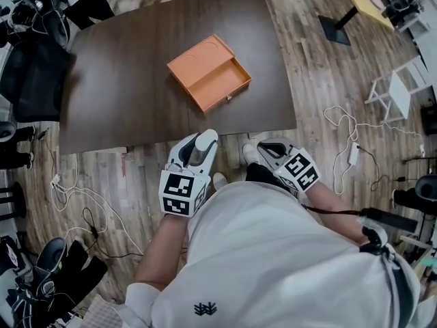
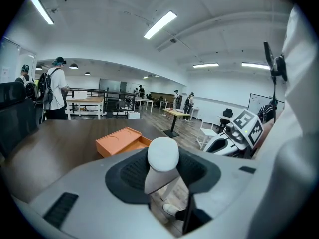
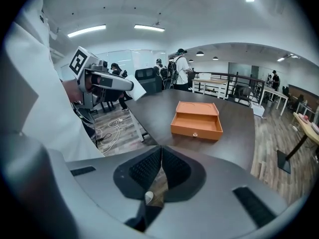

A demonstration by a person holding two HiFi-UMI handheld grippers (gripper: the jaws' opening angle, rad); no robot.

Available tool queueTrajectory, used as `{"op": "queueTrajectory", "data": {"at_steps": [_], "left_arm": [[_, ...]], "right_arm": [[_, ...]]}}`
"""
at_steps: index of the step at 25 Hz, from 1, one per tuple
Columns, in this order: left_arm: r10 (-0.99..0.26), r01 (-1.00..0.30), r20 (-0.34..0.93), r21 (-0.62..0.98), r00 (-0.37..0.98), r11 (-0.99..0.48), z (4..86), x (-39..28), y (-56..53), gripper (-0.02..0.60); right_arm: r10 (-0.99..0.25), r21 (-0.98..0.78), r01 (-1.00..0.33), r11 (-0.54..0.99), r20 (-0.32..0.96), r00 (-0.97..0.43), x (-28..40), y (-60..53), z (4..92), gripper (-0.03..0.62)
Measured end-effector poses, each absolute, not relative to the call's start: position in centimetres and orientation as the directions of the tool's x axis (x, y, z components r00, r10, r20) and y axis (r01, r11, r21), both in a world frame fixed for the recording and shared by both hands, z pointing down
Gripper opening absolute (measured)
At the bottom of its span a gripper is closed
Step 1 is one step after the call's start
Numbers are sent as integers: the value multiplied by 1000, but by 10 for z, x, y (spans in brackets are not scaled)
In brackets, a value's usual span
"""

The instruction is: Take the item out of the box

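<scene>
An orange box [image 1: 208, 72] lies on the dark table [image 1: 123, 80] with its drawer pulled out toward me; the drawer looks empty. It also shows in the left gripper view as the box [image 2: 122, 142] and in the right gripper view as the box [image 3: 197, 121]. My left gripper [image 1: 198, 149] is off the table's near edge, over the floor, shut on a white rounded item [image 1: 205, 140], which fills the jaws as the item [image 2: 163, 153]. My right gripper [image 1: 263, 149] hovers beside it, its jaws shut [image 3: 160, 168] with nothing between them.
Cables [image 1: 82, 203] trail on the wooden floor at the left and a white cable [image 1: 345, 142] at the right. A white stool [image 1: 399, 87] stands right of the table and black bags [image 1: 31, 60] to its left. People [image 2: 55, 91] stand far behind the table.
</scene>
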State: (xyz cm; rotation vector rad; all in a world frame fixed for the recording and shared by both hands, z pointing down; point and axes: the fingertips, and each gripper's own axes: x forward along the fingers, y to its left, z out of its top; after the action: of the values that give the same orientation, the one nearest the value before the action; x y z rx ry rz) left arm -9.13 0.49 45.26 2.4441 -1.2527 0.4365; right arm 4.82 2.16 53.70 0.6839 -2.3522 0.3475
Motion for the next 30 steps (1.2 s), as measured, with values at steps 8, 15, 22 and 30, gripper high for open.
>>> {"op": "queueTrajectory", "data": {"at_steps": [8,15,22,30], "left_arm": [[-707,-815,420,170,569,-554,451,-91,20,173],[-707,-817,427,166,564,-552,450,-97,21,173],[-705,-819,433,166,561,-549,457,-100,22,173],[-706,-824,441,168,554,-542,457,-102,23,173]], "right_arm": [[-388,-62,-559,827,658,-646,46,40,535,3],[-386,-67,-559,827,654,-651,38,41,533,3],[-383,-72,-556,828,652,-655,34,41,540,2],[-367,-73,-537,840,652,-663,28,41,537,2]]}}
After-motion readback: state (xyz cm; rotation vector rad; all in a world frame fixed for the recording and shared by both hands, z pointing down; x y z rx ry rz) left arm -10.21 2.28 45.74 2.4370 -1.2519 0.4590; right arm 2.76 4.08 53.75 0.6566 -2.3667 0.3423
